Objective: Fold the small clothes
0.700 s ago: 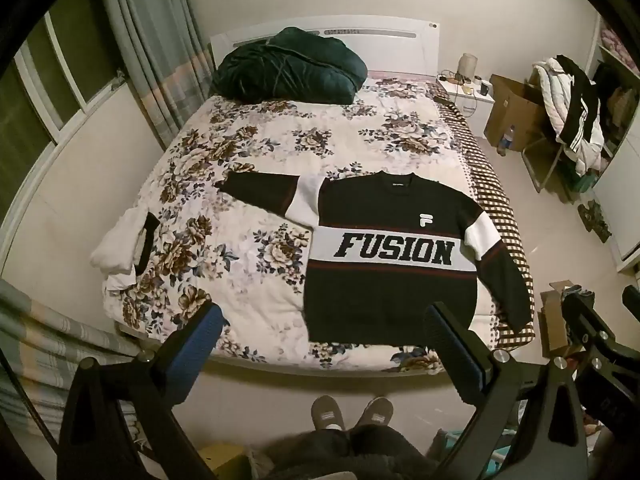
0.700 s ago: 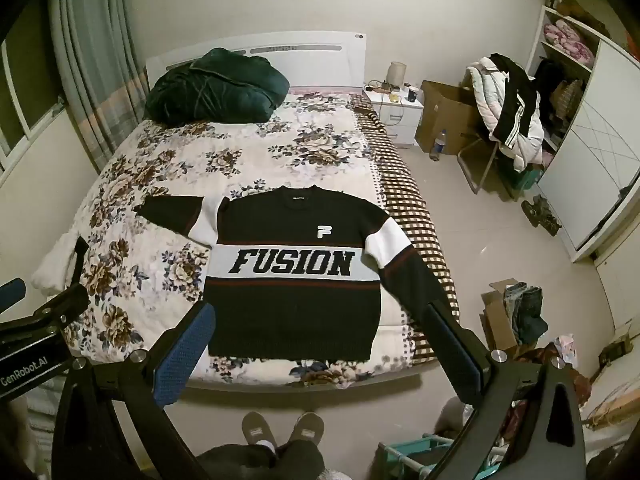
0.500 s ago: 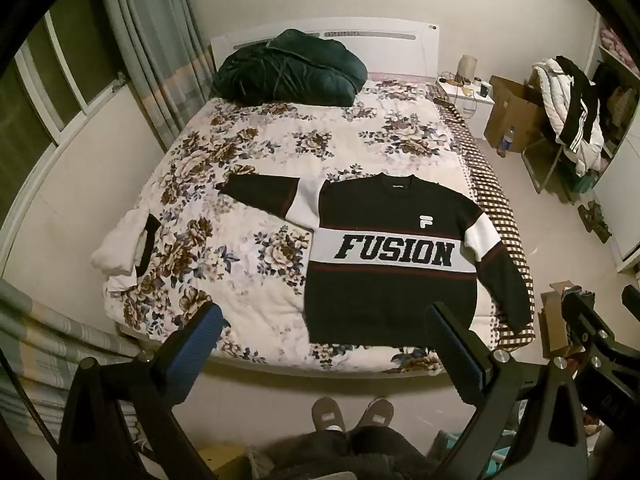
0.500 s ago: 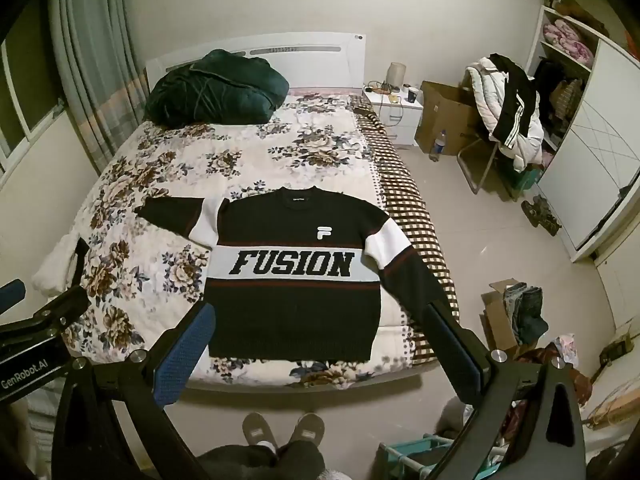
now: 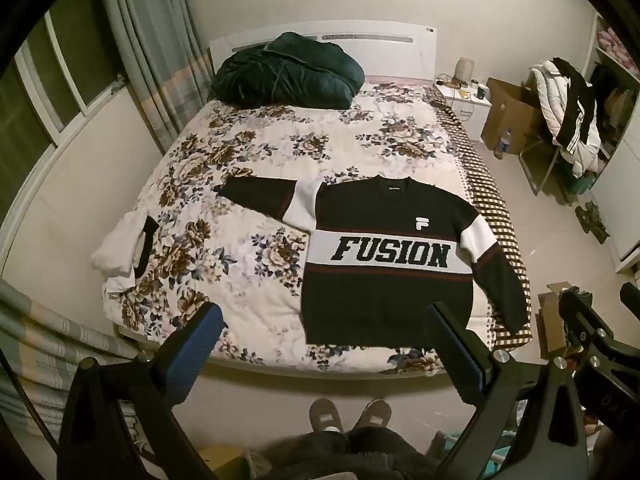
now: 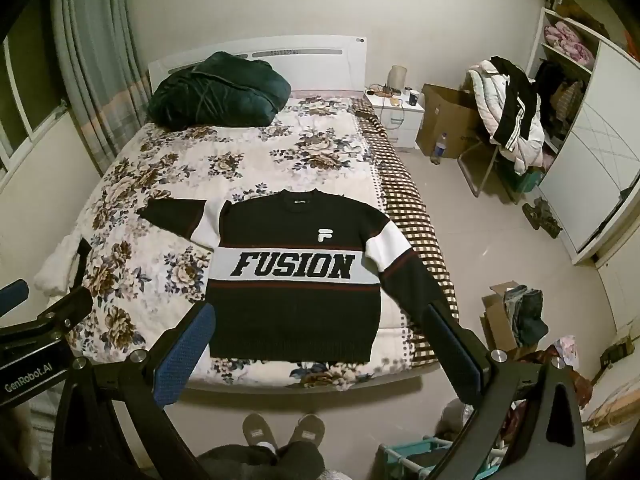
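A black sweater (image 5: 384, 292) with a white "FUSION" band lies flat, face up, sleeves spread, on the near right part of the floral bed (image 5: 240, 184). It also shows in the right wrist view (image 6: 292, 300). My left gripper (image 5: 320, 344) is open and empty, held high in front of the bed's foot. My right gripper (image 6: 316, 340) is open and empty too, at about the same height. Neither touches the sweater.
A folded white and black garment (image 5: 124, 244) sits at the bed's left edge. A dark green duvet (image 5: 284, 76) lies by the headboard. The person's feet (image 5: 348, 416) stand at the bed's foot. Boxes (image 6: 512, 320) and a chair with clothes (image 6: 508, 120) stand on the right.
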A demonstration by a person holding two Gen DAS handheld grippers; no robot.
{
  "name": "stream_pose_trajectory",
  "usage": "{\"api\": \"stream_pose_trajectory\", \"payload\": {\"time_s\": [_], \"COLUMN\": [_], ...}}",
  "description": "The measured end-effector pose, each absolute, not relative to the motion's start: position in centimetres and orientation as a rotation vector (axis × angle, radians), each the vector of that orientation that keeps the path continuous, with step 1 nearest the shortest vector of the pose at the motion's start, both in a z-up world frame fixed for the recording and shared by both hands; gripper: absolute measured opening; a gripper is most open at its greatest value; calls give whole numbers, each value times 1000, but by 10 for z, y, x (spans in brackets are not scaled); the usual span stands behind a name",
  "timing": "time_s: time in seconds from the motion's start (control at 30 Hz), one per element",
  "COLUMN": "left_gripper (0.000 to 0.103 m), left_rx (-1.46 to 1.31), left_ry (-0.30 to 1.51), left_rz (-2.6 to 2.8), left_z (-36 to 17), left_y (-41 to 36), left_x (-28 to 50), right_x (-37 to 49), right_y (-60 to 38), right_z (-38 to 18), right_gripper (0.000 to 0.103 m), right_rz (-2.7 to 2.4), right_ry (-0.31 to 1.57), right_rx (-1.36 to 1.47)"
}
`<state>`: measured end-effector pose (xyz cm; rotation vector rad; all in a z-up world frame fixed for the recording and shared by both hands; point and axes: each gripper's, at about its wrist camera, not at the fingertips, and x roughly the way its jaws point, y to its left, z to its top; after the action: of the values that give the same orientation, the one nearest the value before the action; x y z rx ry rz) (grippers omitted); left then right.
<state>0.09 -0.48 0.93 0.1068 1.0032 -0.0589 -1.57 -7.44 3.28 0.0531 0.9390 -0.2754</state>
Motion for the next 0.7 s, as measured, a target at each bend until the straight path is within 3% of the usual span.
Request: {"api": "stream_pose_trajectory", "payload": {"time_s": [0.7], "left_gripper": [103], "left_rx": [108], "left_ry": [993], "left_rz": [-60], "left_z": [13], "left_y": [-4], "left_x": [-2], "right_x": [-17], "right_y": [-73], "right_z": [36], "right_gripper": [103], "right_rz": [-272], "right_ry": [933], "right_rx": [58]}}
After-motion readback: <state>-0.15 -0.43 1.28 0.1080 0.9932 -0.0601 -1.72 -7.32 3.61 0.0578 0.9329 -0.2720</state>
